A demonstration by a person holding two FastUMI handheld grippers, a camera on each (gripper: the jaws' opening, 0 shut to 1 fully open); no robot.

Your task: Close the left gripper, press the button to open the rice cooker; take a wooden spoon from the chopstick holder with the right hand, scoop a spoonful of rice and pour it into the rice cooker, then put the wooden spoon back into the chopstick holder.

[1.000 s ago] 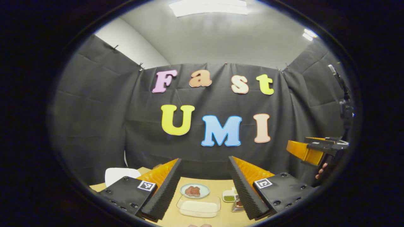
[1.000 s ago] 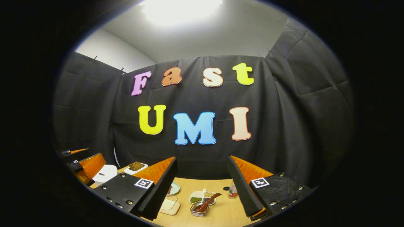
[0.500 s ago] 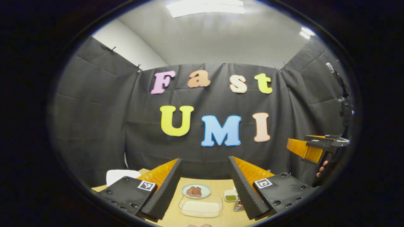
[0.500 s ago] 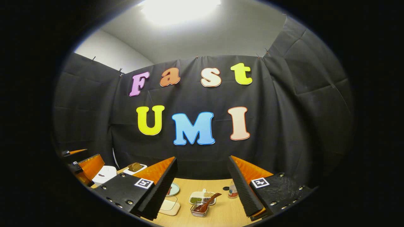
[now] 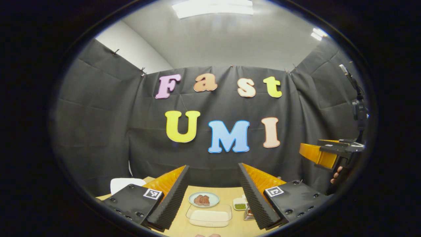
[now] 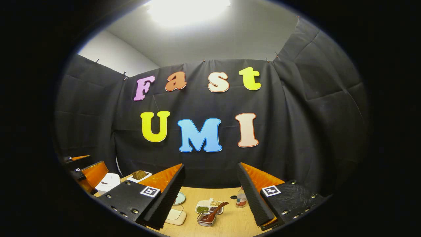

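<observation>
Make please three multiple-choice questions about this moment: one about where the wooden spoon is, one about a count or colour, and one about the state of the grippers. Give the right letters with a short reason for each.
1. Where is the wooden spoon?
A. in the clear holder on the table
B. between the right gripper's fingers
C. lying on the round plate

2. How many pieces of brown food lie on the round plate?
A. none
B. two
C. five

3. How do the left gripper and the right gripper stand?
A. both shut
B. left shut, right open
C. both open

Answers:
1 A: in the right gripper view the spoon's bowl sits in the holder and its handle leans out, touched by no gripper.
2 B: the left gripper view shows two brown pieces side by side.
3 C: each view shows a wide gap between its own fingers, with nothing held.
</observation>
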